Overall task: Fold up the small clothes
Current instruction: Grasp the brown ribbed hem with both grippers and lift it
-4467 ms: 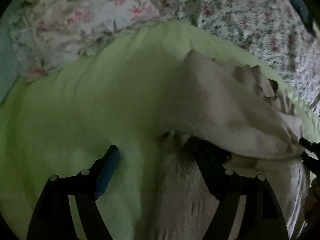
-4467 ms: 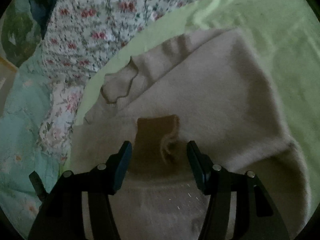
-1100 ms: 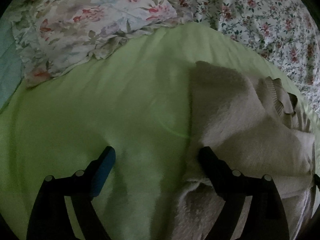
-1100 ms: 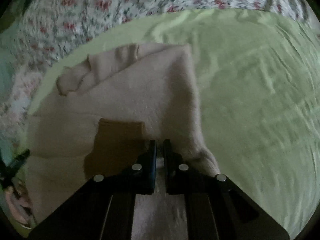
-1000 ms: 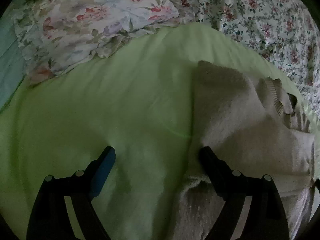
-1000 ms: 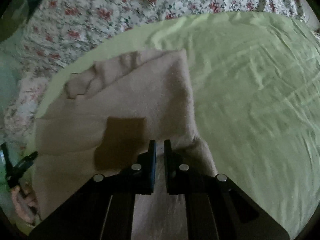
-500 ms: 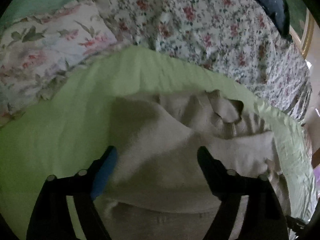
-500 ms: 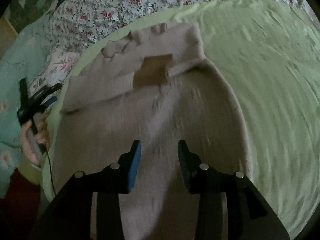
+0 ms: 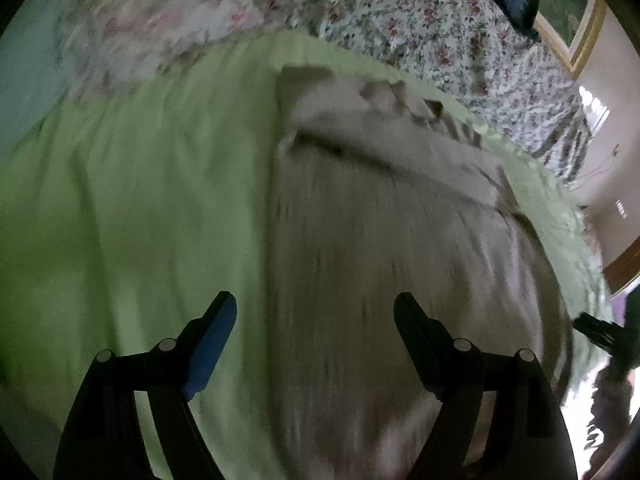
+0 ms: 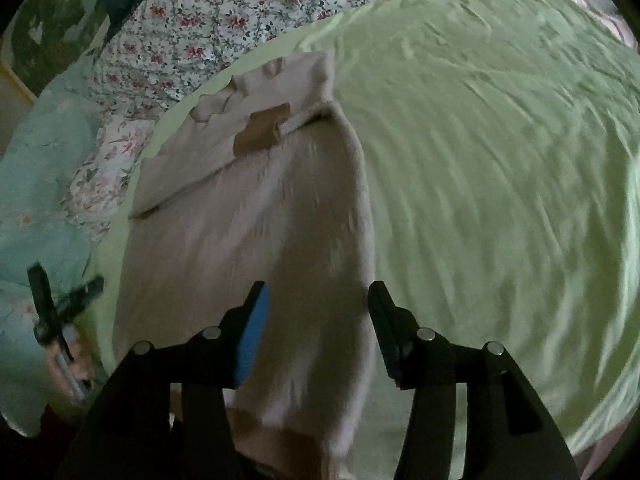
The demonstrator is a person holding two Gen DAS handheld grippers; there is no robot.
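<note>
The right gripper (image 10: 316, 300) has just been opening and stands spread above the sweater (image 10: 248, 216), pinching nothing; the left gripper (image 9: 314, 312) is spread wide too, empty. The beige sweater lies long and narrow on the green sheet (image 10: 500, 168), collar end folded over, a brown label (image 10: 262, 130) showing, its writing unreadable. Bare sheet lies open beside it; a flowered quilt (image 10: 208, 12) borders the far edge

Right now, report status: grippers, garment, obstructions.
Left gripper open, empty; right gripper just opened, nothing pinched. Beige sweater flat on green sheet, folded. Nothing in the way.
</note>
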